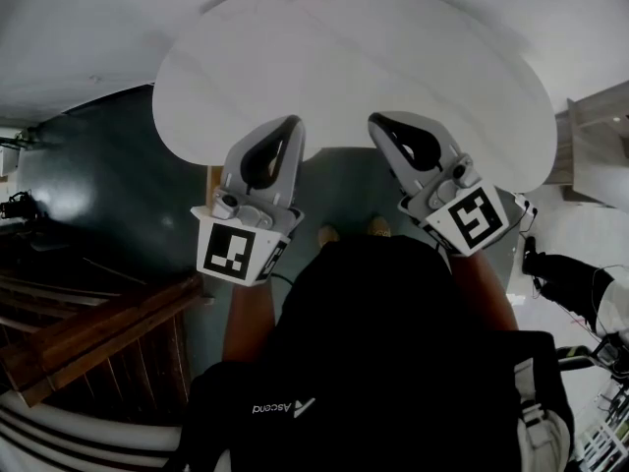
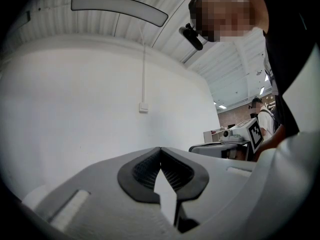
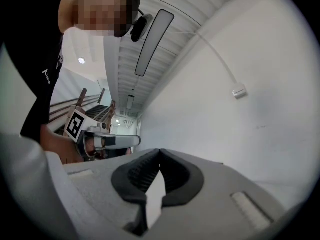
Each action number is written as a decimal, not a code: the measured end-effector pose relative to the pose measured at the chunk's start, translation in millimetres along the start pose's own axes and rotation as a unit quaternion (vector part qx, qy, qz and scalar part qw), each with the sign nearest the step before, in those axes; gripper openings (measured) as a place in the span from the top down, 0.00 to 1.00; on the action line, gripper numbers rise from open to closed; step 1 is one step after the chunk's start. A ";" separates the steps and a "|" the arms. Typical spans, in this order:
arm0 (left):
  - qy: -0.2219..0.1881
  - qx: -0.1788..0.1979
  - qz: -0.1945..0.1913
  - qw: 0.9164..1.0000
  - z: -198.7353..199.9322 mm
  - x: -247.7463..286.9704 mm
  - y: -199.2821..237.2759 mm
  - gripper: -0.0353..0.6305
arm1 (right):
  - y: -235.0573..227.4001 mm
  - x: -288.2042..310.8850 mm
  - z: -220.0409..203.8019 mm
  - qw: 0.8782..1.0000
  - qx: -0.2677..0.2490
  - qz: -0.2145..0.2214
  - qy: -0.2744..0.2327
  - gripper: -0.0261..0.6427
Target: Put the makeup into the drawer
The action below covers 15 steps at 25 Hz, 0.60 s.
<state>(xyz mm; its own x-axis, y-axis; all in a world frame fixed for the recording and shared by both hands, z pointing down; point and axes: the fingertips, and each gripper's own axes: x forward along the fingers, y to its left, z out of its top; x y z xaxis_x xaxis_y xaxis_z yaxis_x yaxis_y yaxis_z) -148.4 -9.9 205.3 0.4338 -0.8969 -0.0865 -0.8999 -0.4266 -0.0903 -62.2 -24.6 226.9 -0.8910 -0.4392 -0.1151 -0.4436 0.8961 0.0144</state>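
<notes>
No makeup and no drawer show in any view. In the head view my left gripper [image 1: 293, 122] and my right gripper [image 1: 375, 119] are held side by side over the near edge of a white rounded table [image 1: 344, 57]. Both point level toward a white wall. The left gripper [image 2: 160, 149] has its dark pads meeting at the tips with nothing between them. The right gripper [image 3: 159, 151] is closed the same way, also holding nothing. Each gripper view catches the other gripper's marker cube [image 2: 255, 132] [image 3: 76, 125] off to the side.
The person's black shirt [image 1: 383, 352] and feet [image 1: 349, 232] fill the lower head view. Wooden stair rails [image 1: 88, 332] stand at the lower left, and a pale shelf unit [image 1: 595, 141] at the right. A wall switch [image 2: 143, 107] and a ceiling light [image 2: 117, 6] show ahead.
</notes>
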 end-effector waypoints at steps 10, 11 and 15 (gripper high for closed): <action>0.003 0.000 -0.003 1.000 -1.1 -2.5 -8.4 0.93 | 1.0 -7.6 1.7 1.000 0.000 0.000 -0.002 0.96; 0.003 -0.001 -0.003 1.000 -1.2 -3.2 -8.3 0.93 | 1.6 -7.4 1.7 1.000 0.000 0.000 -0.002 0.96; 0.003 0.000 -0.003 1.000 -1.1 -5.3 -9.0 0.93 | 3.8 -7.4 2.1 1.000 -0.001 0.002 -0.003 0.96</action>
<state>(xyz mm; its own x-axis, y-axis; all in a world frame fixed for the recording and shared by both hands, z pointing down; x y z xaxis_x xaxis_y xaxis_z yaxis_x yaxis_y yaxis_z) -142.6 -1.5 207.7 0.4395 -0.8946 -0.0805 -0.8971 -0.4326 -0.0900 -57.1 -17.9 225.7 -0.8920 -0.4357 -0.1202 -0.4406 0.8976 0.0161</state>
